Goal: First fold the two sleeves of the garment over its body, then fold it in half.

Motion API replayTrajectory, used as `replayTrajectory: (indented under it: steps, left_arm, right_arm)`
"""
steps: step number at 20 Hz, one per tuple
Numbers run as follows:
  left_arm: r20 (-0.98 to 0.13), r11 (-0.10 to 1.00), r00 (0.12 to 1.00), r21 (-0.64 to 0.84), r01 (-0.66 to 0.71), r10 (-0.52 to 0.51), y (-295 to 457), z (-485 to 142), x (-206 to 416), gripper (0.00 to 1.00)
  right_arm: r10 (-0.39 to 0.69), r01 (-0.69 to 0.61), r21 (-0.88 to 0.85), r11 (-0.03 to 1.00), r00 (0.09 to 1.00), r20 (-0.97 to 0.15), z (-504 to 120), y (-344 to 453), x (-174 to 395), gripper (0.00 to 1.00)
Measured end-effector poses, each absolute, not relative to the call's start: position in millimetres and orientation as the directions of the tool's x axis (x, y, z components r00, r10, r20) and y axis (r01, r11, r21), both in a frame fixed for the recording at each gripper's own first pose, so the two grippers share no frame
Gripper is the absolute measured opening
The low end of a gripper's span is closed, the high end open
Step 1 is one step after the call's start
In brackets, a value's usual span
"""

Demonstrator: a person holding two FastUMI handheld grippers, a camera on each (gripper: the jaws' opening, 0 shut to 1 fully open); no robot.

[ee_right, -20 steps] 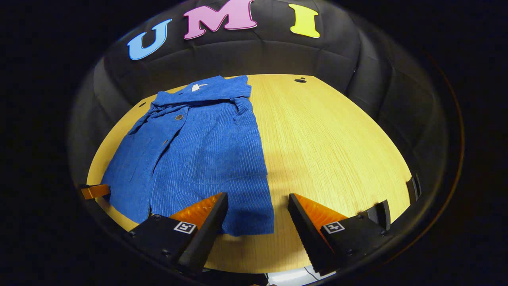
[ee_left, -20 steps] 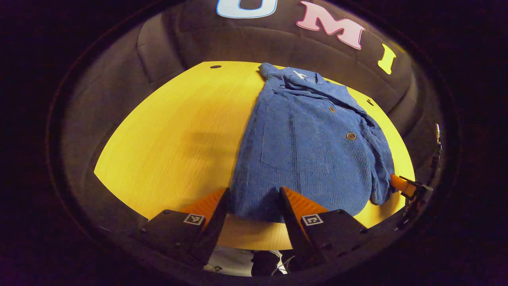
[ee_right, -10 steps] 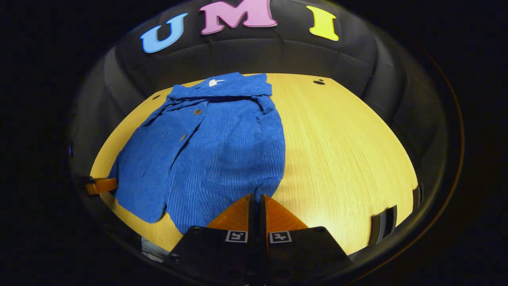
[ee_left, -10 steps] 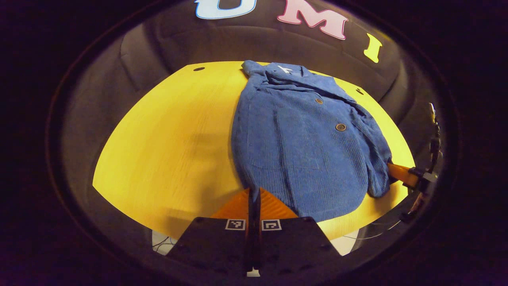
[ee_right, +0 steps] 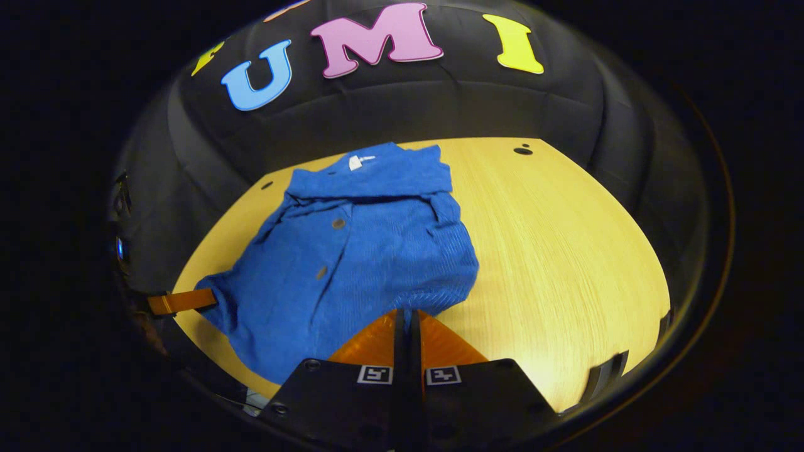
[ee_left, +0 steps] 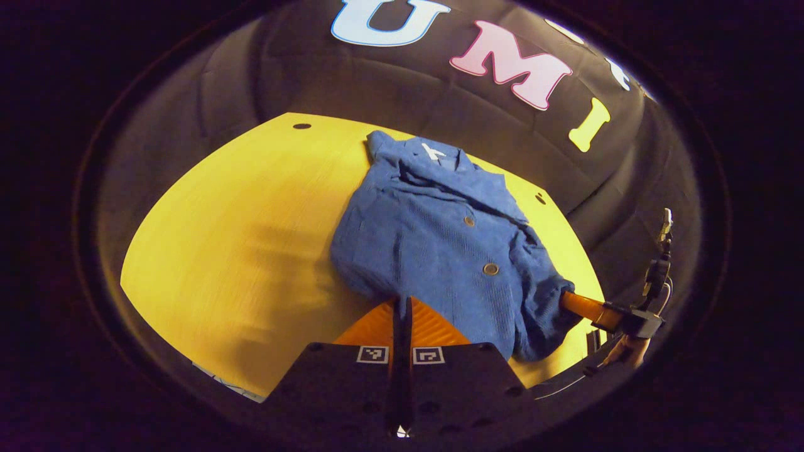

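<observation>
A blue corduroy jacket (ee_left: 440, 251) lies on the yellow wooden table (ee_left: 239, 238), collar (ee_left: 433, 157) at the far side, sleeves lying folded over the body. My left gripper (ee_left: 401, 304) is shut on one corner of the hem, which is raised off the table. In the right gripper view the same jacket (ee_right: 358, 251) bunches toward its collar (ee_right: 370, 172). My right gripper (ee_right: 407, 312) is shut on the other hem corner. Each view also catches the other gripper farther off, pinching the cloth: the right gripper (ee_left: 581, 306) and the left gripper (ee_right: 182, 301).
The table (ee_right: 553, 251) has bare wood beside the jacket, with small dark holes near its far edge (ee_left: 301, 126) (ee_right: 522, 150). Black padded booth wall rises behind it. A hand (ee_left: 625, 351) holds the far gripper at the table's near edge.
Both grippers, open around the hem a second ago, have shut on it. They have since lifted the hem and carried it toward the collar, so the lower body bunches up.
</observation>
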State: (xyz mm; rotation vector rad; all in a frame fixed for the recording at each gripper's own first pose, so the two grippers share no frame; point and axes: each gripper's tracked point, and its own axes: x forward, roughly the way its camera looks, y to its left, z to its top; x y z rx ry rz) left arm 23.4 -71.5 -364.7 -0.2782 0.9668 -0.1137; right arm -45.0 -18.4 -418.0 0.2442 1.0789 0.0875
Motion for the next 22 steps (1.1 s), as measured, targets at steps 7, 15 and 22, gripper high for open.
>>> replayTrajectory:
  steps: [7, 15, 22]
  left_arm:
    - [-0.644, 0.962, 0.733, -0.268, 0.053, -0.22, -76.2, -326.3, 159.5, 0.0]
    - [-0.471, 0.974, 0.861, -0.202, 0.104, -0.19, -78.7, -311.3, 318.2, 0.0]
    - [-0.332, 0.991, 0.935, -0.088, 0.098, -0.122, -62.2, -326.8, 450.6, 0.0]
  right_arm:
    - [0.209, -0.005, 0.27, 0.963, 0.647, -0.733, -405.4, -13.6, 98.6, 0.05]
    - [0.168, -0.034, 0.233, 0.972, 0.796, -0.582, -417.2, -22.1, 249.8, 0.04]
    - [0.124, -0.05, 0.147, 0.988, 0.829, -0.545, -466.3, -38.2, 352.4, 0.04]
